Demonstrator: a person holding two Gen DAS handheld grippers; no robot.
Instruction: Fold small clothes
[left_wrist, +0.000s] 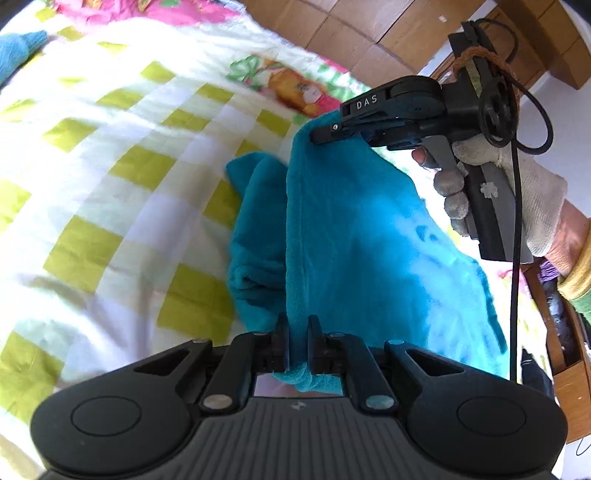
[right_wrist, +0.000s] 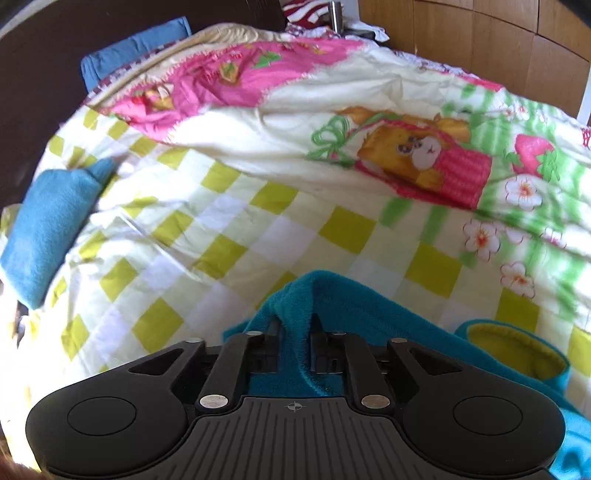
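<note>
i have the left gripper (left_wrist: 297, 345) clamped on the near edge of a teal fleece garment (left_wrist: 354, 236), its two fingers drawn close with the fabric pinched between them. from my left wrist view the garment stretches away from that grip up to the right gripper (left_wrist: 325, 134), which has its narrow tips closed on the far upper corner, so the cloth hangs taut between the two tools above the bed. a gloved hand (left_wrist: 480, 177) holds the right gripper's handle, with a black cable (left_wrist: 515, 258) running down beside it. part of the garment bunches in a fold to the left of the stretched panel, resting on the quilt (left_wrist: 122, 173), a checked yellow-green and white cover with cartoon prints. in my right wrist view the right gripper (right_wrist: 295, 350) is shut on a ridge of the same teal fleece garment (right_wrist: 332, 302), which peaks between its fingers and drapes off to the right, where a yellow lining (right_wrist: 513, 350) shows inside an opening. a folded blue fleece piece (right_wrist: 51, 221) lies well apart at the left edge of the quilt (right_wrist: 258, 221), near a dark headboard (right_wrist: 44, 74).
</note>
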